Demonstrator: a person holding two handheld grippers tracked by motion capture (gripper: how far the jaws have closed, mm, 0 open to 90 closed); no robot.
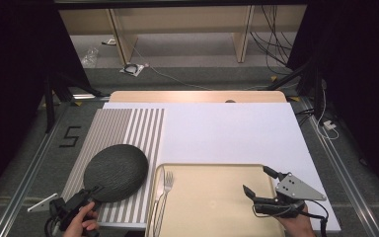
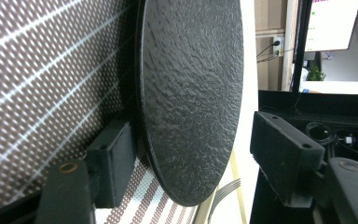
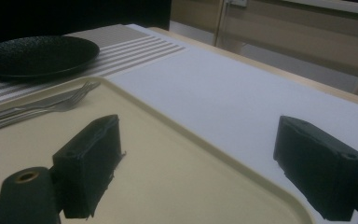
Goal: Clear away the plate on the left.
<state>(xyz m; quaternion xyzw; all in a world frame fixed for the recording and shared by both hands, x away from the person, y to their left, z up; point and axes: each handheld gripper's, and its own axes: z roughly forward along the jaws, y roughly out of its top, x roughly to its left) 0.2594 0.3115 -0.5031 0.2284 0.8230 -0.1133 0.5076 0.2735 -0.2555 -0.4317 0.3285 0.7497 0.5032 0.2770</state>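
Observation:
A black textured plate [image 1: 116,172] lies on a striped placemat [image 1: 128,128] at the front left. My left gripper [image 1: 93,191] is open at the plate's near rim. In the left gripper view the plate [image 2: 191,84] stands between the jaws of the left gripper [image 2: 191,135]: one jaw sits against its underside, the other is a little clear of its top. My right gripper [image 1: 256,179] hangs open over the right part of a beige tray [image 1: 212,197], nothing between its jaws. In the right gripper view, the right gripper [image 3: 198,135] straddles the tray's rim [image 3: 242,175].
A fork [image 1: 167,182] and a knife lie along the tray's left edge, beside the plate. A white sheet [image 1: 227,133] covers the table behind the tray. Cables and shelving legs are on the floor beyond the table. A monitor [image 2: 331,23] shows far off.

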